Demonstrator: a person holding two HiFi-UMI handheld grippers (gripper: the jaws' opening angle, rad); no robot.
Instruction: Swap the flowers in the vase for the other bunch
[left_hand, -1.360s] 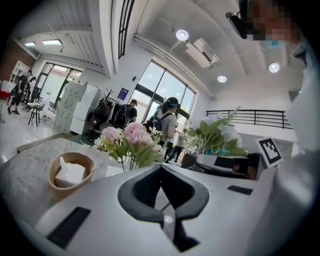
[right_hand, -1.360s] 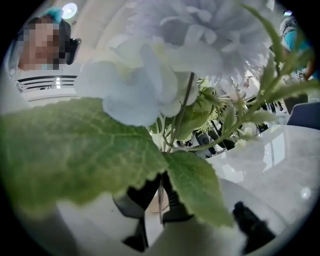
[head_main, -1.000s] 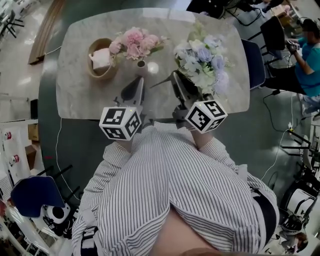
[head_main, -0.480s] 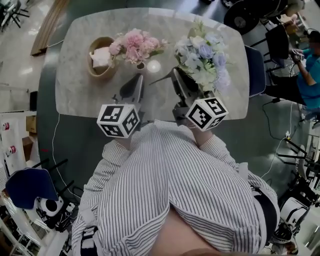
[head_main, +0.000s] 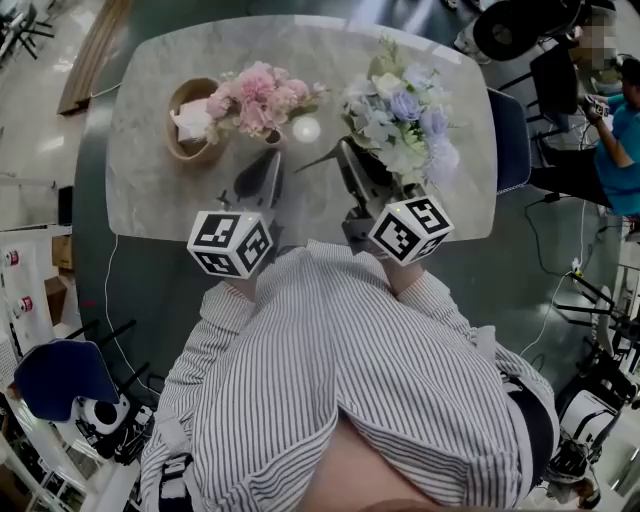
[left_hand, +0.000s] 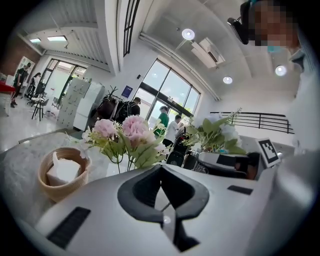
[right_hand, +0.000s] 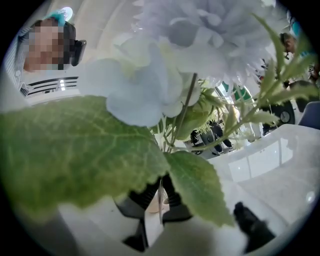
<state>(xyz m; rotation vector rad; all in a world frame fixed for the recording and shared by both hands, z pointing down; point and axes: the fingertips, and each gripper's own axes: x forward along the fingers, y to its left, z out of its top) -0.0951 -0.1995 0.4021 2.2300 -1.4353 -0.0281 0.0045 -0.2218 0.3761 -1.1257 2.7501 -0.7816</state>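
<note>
- You are clamping the right tongs (head_main: 345, 155) on the stems of the blue bunch (head_main: 400, 115).
- You are holding the left tongs (head_main: 268, 158) pinched together, empty, nearer the pink bunch (head_main: 255, 92), upright in the vase (head_main: 272, 137) straight ahead.

Leaves block your view
A leaf (right_hand: 75, 150) covers most of the jaws of your right gripper (right_hand: 161, 192); the bunch (right_hand: 150, 85) blurs close to the lens.

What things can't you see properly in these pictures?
- Vase: in the left gripper view, the body of the left gripper covers everything below the stems of the pink flowers. In the head view the blooms cover it.
- Right gripper: in its own view, leaves of the pale blue bunch cover most of its jaws.
- Basket: the white thing inside is too small to name.
</note>
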